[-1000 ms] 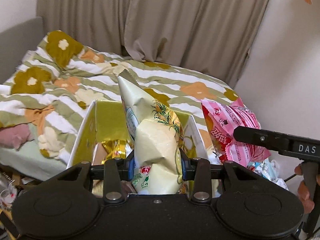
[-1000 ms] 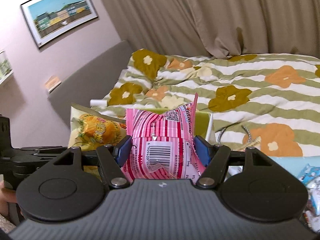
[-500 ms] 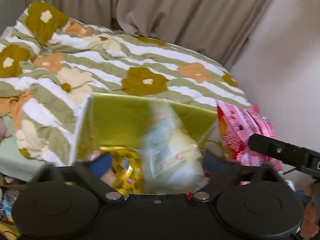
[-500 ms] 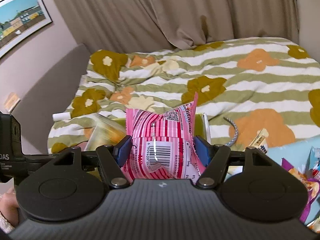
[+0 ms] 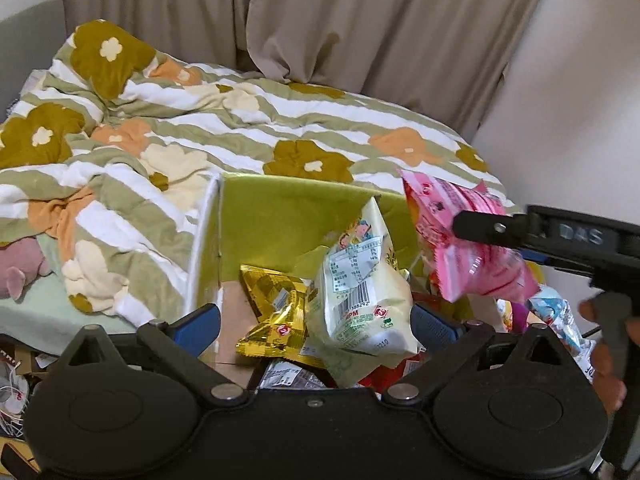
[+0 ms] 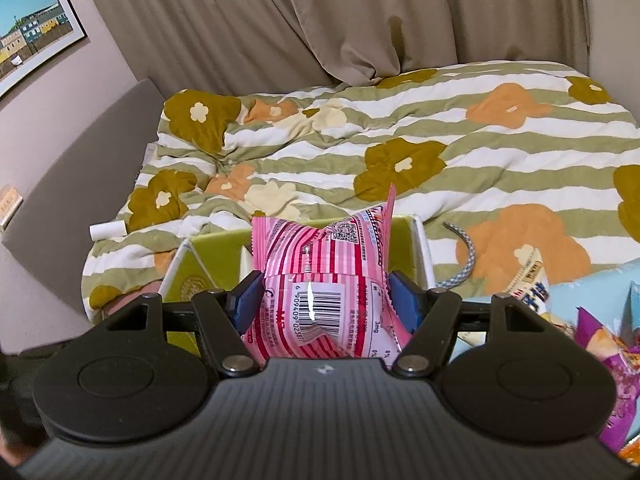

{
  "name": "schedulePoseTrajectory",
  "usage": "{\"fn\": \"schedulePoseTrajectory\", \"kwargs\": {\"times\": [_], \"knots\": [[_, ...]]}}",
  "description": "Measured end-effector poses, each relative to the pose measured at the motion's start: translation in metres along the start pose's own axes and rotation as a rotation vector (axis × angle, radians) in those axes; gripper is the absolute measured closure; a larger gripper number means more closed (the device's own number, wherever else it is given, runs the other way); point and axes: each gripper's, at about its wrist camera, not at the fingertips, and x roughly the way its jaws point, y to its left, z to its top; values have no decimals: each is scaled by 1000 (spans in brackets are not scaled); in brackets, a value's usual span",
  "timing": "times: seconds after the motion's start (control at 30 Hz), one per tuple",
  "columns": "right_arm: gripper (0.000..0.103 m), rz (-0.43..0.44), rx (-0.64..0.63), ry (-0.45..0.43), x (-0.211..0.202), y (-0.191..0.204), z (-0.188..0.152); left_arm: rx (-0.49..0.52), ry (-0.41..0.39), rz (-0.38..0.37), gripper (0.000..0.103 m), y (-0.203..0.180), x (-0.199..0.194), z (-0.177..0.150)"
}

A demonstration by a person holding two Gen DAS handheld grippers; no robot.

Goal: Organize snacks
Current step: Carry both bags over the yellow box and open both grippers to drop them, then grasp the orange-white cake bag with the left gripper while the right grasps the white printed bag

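Observation:
A green-lined box (image 5: 280, 216) stands at the edge of the bed. In it a pale yellow snack bag (image 5: 360, 292) leans on a gold bag (image 5: 276, 312). My left gripper (image 5: 316, 322) hangs over the box, open wide; the pale bag lies between its blue pads (image 5: 200, 320) without touching them. My right gripper (image 6: 320, 304) is shut on a pink striped snack bag (image 6: 320, 264) and holds it above the box's right side (image 6: 212, 256). The left wrist view shows that pink bag (image 5: 472, 264) pinched by a black finger (image 5: 480, 226).
A flowered, striped quilt (image 5: 200, 128) covers the bed behind the box. More snack packets (image 6: 600, 340) are piled at the right on something light blue. A braided cord (image 6: 464, 256) and a white tube (image 6: 108, 230) lie on the quilt. A pink plush toy (image 5: 20, 264) sits at the left.
My left gripper opened and let go of the pale yellow bag, which dropped into the box. My right gripper, still holding the pink bag, moved closer over the box.

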Motion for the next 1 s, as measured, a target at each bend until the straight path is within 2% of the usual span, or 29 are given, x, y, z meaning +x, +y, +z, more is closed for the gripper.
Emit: {"fn": "schedulePoseTrajectory", "kwargs": {"times": [0.13, 0.2, 0.47, 0.83, 1.0], "knots": [[14, -2, 2, -1, 9, 4, 4, 5, -22, 37, 0, 3, -10, -1], [0, -18, 10, -6, 15, 4, 4, 3, -29, 56, 0, 4, -12, -4], [0, 7, 34, -54, 9, -2, -5, 3, -19, 95, 0, 3, -12, -21], [0, 13, -15, -90, -28, 4, -18, -5, -58, 83, 0, -6, -34, -28], [0, -14, -25, -103, -49, 4, -23, 18, -64, 74, 0, -15, -41, -30]]}}
